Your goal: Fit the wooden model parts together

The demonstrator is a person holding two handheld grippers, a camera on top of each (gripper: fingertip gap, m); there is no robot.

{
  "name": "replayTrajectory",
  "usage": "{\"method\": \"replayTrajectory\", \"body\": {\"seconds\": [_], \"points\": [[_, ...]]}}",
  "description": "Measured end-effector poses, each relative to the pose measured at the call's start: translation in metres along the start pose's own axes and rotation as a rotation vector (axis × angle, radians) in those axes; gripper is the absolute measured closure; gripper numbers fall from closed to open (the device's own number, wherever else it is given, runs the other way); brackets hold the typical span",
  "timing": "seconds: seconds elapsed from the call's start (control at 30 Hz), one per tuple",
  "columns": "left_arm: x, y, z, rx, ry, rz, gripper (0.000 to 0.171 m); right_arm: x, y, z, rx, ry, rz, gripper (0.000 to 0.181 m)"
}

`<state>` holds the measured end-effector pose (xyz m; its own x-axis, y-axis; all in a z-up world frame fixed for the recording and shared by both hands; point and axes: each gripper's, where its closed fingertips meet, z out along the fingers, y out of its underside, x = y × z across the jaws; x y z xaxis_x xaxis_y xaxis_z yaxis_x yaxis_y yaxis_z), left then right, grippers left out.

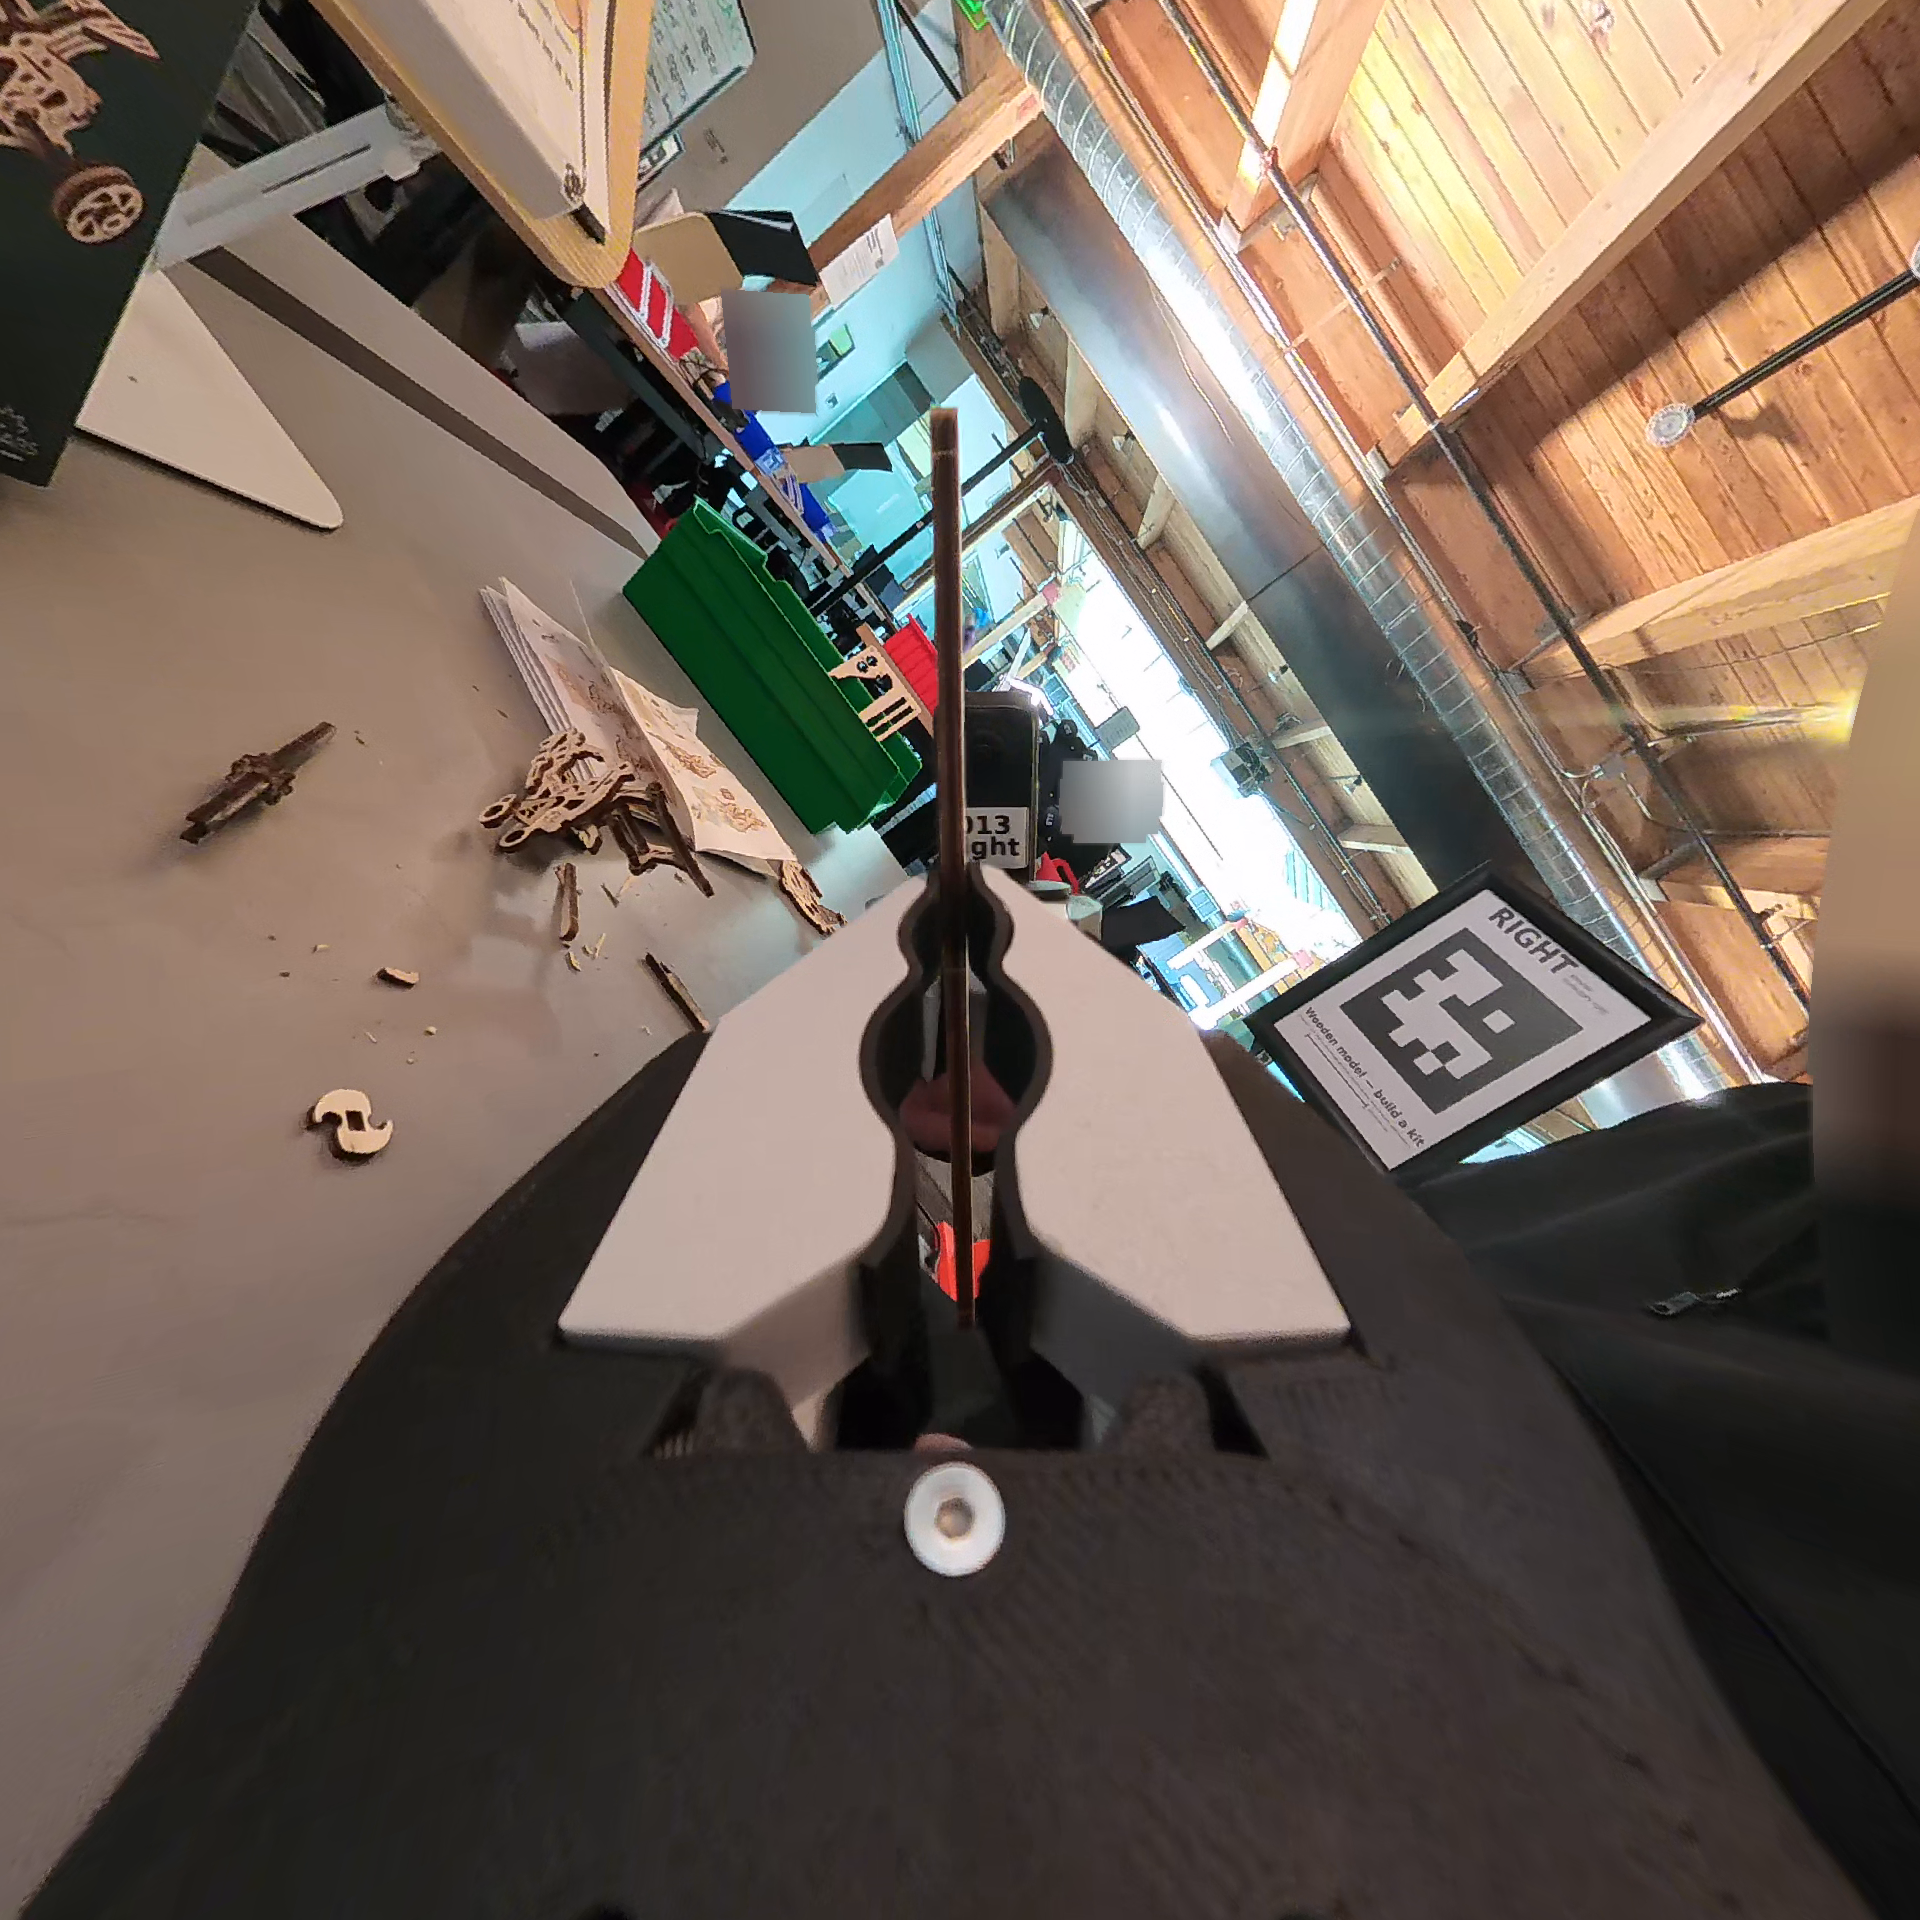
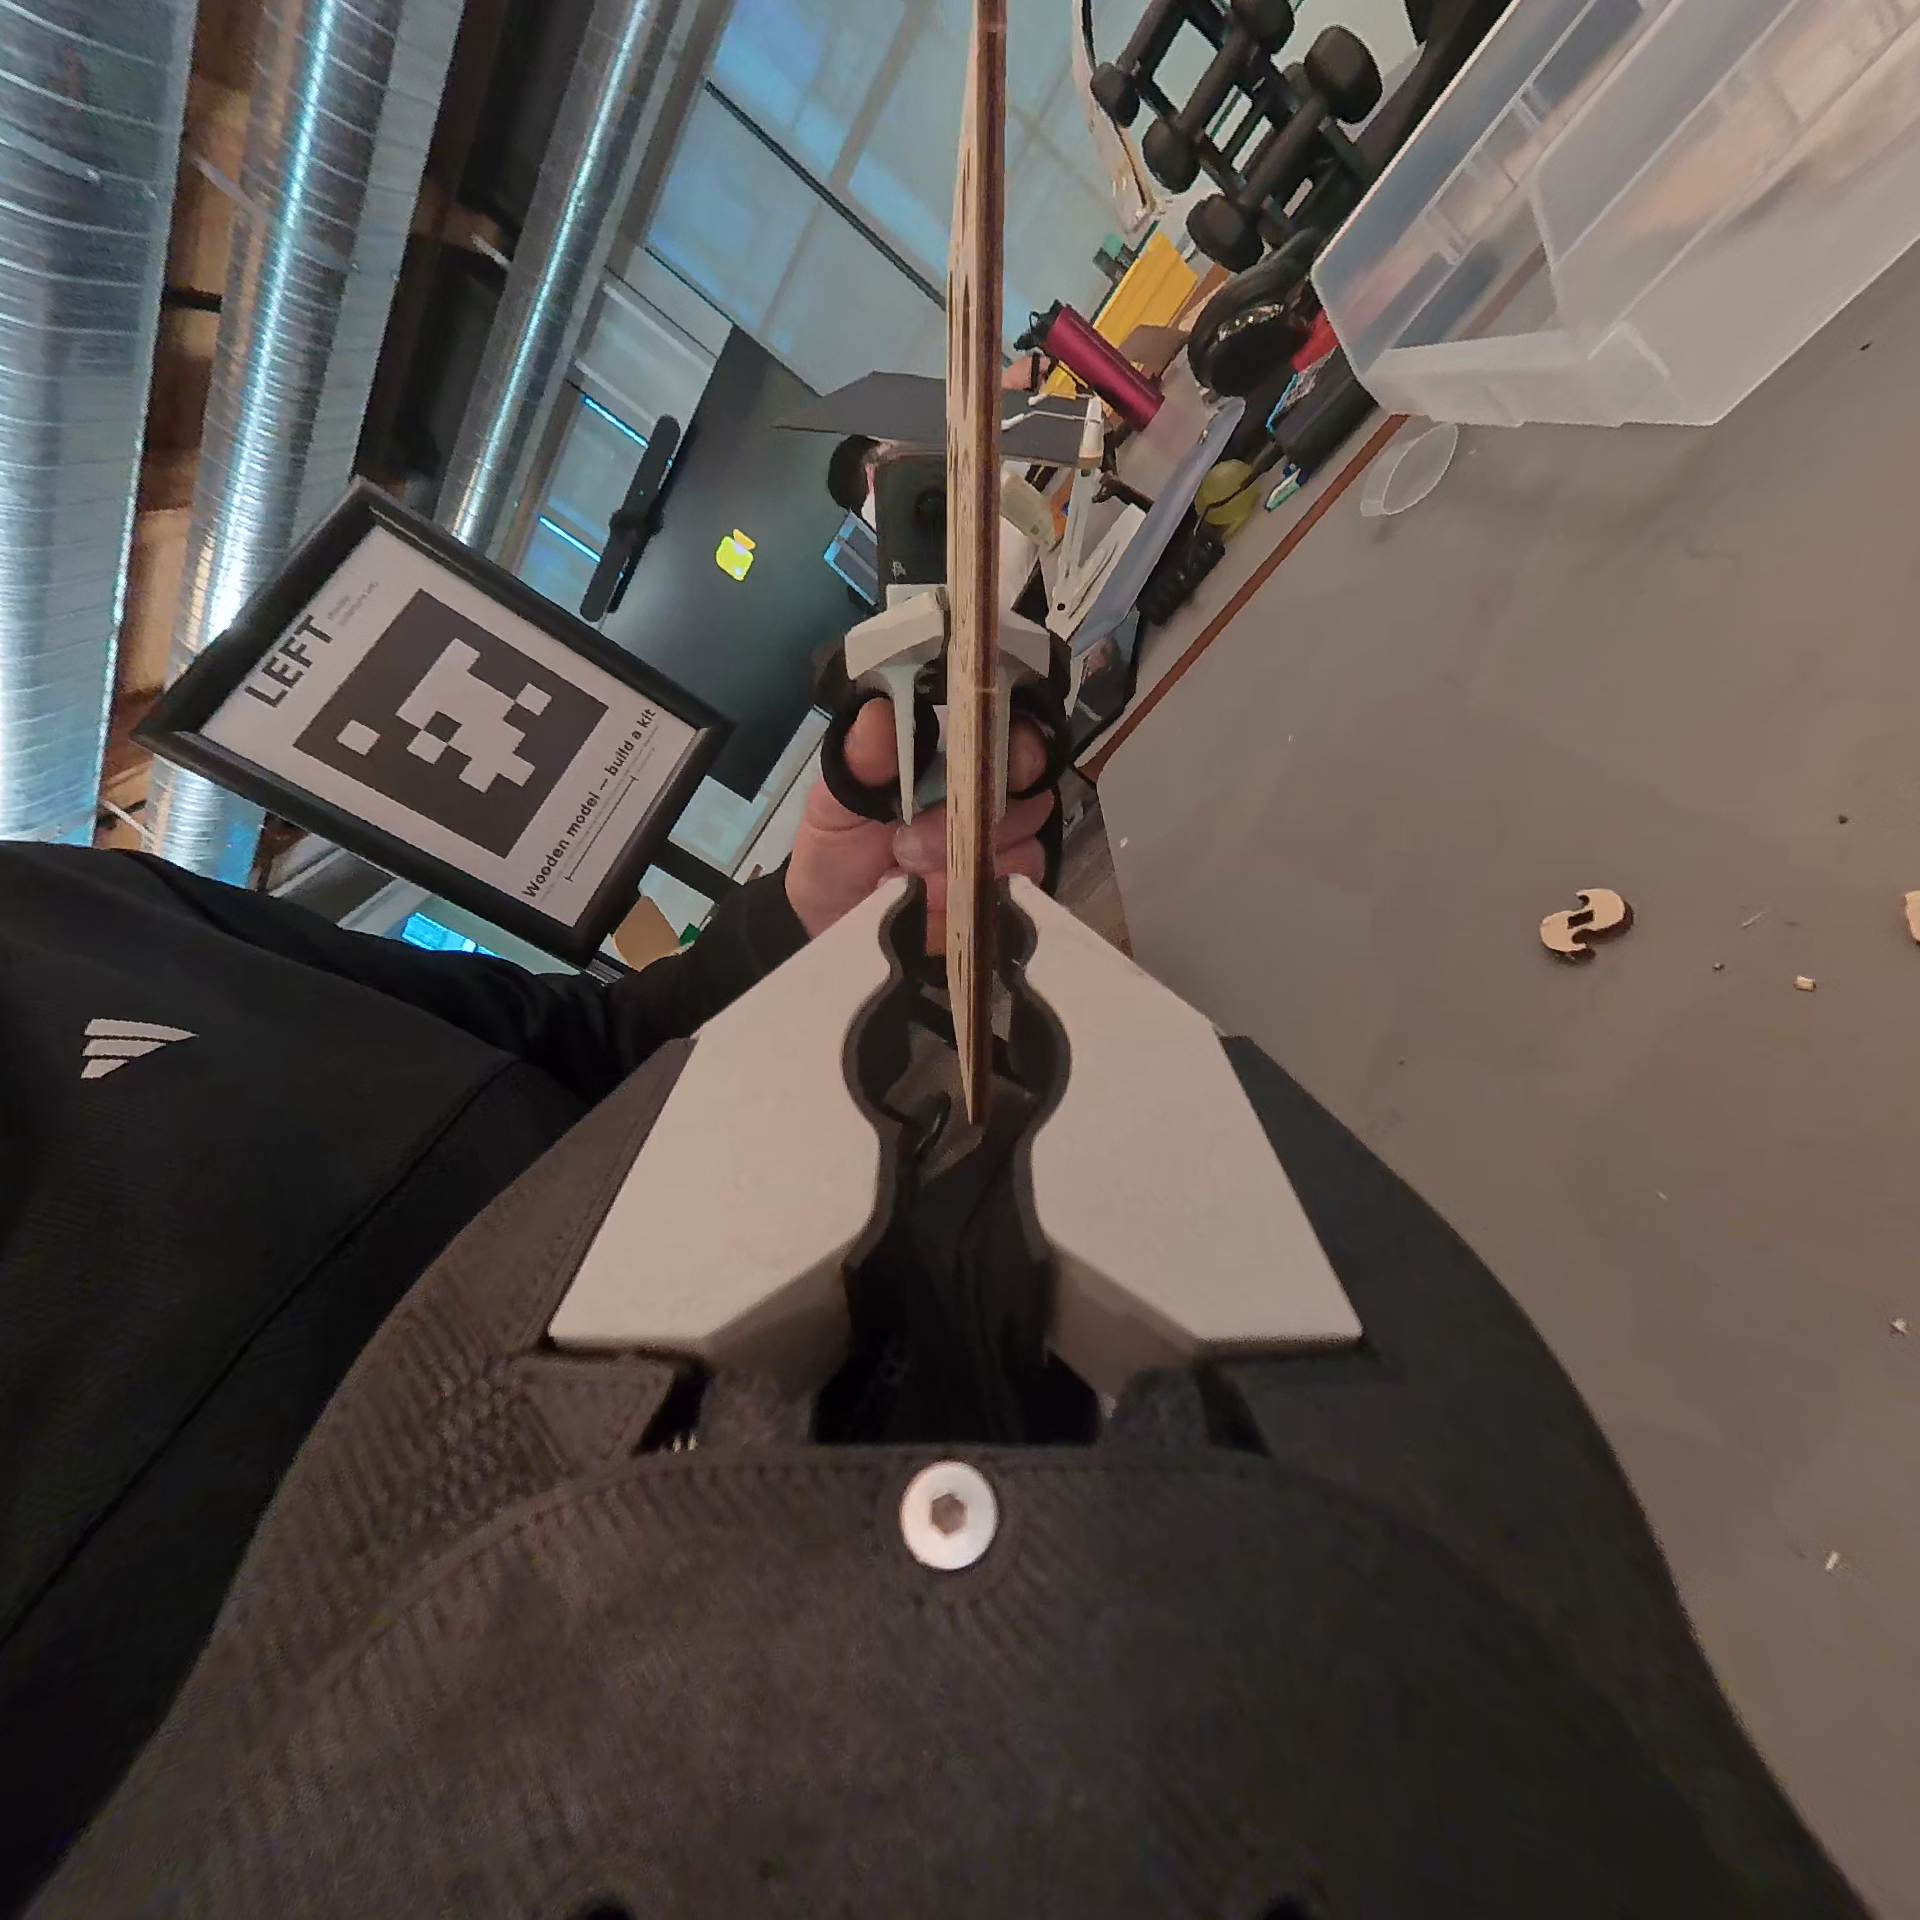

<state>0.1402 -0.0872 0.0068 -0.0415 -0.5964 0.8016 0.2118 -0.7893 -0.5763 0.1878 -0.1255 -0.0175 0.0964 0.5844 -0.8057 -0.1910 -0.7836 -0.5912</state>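
A thin wooden sheet of model parts [image 1: 948,644] is held up in the air, seen edge-on in both views. My left gripper [image 1: 954,904] is shut on one end of it. My right gripper [image 2: 971,904] is shut on the other end of the same sheet [image 2: 977,312]. The left gripper also shows farther off in the right wrist view [image 2: 961,634], clamped on the sheet, with a hand around its handle. The sheet's faces are hidden.
On the grey table [image 1: 156,987] lie a pile of loose wooden parts [image 1: 582,800], a dark axle assembly [image 1: 255,784], a small S-shaped piece [image 1: 351,1122] [image 2: 1584,923], an open booklet [image 1: 665,727] and green bins [image 1: 769,665]. A clear plastic bin [image 2: 1621,208] stands at the far side. Framed marker cards [image 1: 1475,1023] [image 2: 436,717] stand nearby. About 7 cm separates my left fingertips from my right.
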Motion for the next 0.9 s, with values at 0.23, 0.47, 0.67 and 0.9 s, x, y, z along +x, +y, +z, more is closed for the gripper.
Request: {"method": "replayTrajectory", "body": {"seconds": [0.23,0.47,0.67,0.9], "points": [[0.0003,-0.0013,0.0007,0.015,0.011,-0.016,0.171,0.0009,0.0059,0.0026,-0.031,0.008,-0.015,0.18],[-0.0007,-0.0016,0.0004,0.018,0.017,-0.027,0.171,0.0013,0.005,0.0028,-0.015,0.001,-0.009,0.181],[-0.0009,-0.0024,0.0012,0.027,0.019,-0.024,0.171,0.0015,0.0036,0.002,-0.001,-0.006,-0.004,0.181],[0.0026,-0.0021,0.0023,0.025,0.036,-0.017,0.17,0.0019,0.0031,0.0007,0.003,-0.013,-0.001,0.181]]}}
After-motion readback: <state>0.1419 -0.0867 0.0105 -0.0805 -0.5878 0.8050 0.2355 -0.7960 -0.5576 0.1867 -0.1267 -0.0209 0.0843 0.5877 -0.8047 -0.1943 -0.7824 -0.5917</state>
